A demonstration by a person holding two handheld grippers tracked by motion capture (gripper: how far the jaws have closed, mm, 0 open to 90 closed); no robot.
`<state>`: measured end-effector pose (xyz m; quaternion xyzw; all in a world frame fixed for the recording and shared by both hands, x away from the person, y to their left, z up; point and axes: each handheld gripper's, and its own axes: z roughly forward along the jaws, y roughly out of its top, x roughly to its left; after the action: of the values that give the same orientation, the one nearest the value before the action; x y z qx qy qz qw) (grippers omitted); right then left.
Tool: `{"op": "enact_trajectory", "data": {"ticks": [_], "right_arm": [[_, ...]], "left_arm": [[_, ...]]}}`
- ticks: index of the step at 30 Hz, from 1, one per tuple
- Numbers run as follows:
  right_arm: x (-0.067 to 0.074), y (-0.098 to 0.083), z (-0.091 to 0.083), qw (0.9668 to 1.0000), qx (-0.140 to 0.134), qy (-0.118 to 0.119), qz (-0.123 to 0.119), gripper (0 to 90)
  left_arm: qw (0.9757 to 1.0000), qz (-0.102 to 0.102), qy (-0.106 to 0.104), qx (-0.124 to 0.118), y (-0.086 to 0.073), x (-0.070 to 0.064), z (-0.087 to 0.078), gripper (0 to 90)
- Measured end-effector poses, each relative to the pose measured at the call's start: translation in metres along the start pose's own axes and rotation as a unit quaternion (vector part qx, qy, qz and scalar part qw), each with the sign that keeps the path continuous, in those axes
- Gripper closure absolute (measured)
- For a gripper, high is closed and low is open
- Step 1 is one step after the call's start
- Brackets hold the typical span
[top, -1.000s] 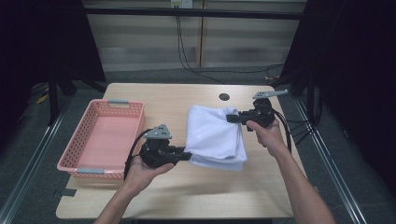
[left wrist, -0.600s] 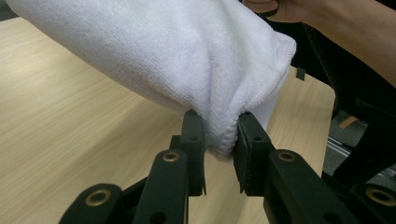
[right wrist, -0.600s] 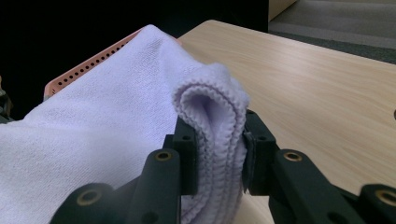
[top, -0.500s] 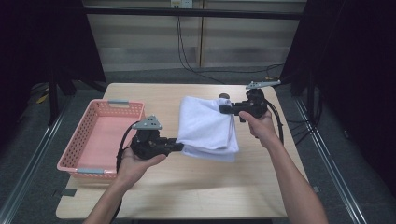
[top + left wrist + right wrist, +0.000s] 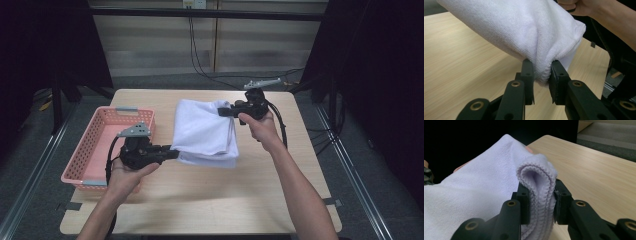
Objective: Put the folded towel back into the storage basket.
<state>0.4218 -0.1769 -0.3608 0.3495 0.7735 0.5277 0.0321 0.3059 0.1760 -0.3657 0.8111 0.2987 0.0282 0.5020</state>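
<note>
A: Which step are we at?

B: Carry, I'd say. The white towel (image 5: 206,131), folded, hangs between both grippers above the table (image 5: 210,205), w/ its low edge sagging close to the wood. The pink basket (image 5: 95,145) sits at the table's left end, nothing in the part I can see, so prob. the drop-off

A: Jaws?

B: Left gripper (image 5: 541,75) is pinched onto a bunched corner, narrow gap, cloth squeezed between the pads. Right gripper (image 5: 537,195) is the same, clamped on a rolled hem w/ several layers in the bite

A: Next move?

B: Judging by the layout: travel left together, keep the spacing so the fold doesn't sag open, clear the basket rim, then lower & let go at the same time

A: Hand pose?

B: Left hand (image 5: 125,172) is low, near the basket corner, gripper pointing right, roughly level. Right hand (image 5: 260,125) sits farther back, arm stretched fwd, gripper pointing left at the towel's far corner
</note>
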Motion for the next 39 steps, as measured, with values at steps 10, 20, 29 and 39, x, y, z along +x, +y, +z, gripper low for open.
{"op": "enact_trajectory", "data": {"ticks": [10, 20, 29, 39], "right_arm": [[0.008, 0.014, 0.028, 0.9998, 0.004, 0.018, -0.009, 71.3], [0.024, 0.036, 0.053, 0.9992, 0.006, 0.035, -0.020, 71.4], [0.030, 0.048, 0.070, 0.9989, 0.004, 0.044, -0.014, 71.4], [0.041, 0.057, 0.094, 0.9986, 0.016, 0.047, -0.015, 71.5]], "left_arm": [[0.9996, -0.021, 0.015, -0.014, -0.010, 0.016, -0.024, 75.9], [0.9985, -0.036, 0.031, -0.028, -0.021, 0.028, -0.047, 76.1], [0.9969, -0.048, 0.043, -0.044, -0.026, 0.038, -0.064, 76.3], [0.9951, -0.062, 0.056, -0.053, -0.035, 0.051, -0.083, 76.6]]}}
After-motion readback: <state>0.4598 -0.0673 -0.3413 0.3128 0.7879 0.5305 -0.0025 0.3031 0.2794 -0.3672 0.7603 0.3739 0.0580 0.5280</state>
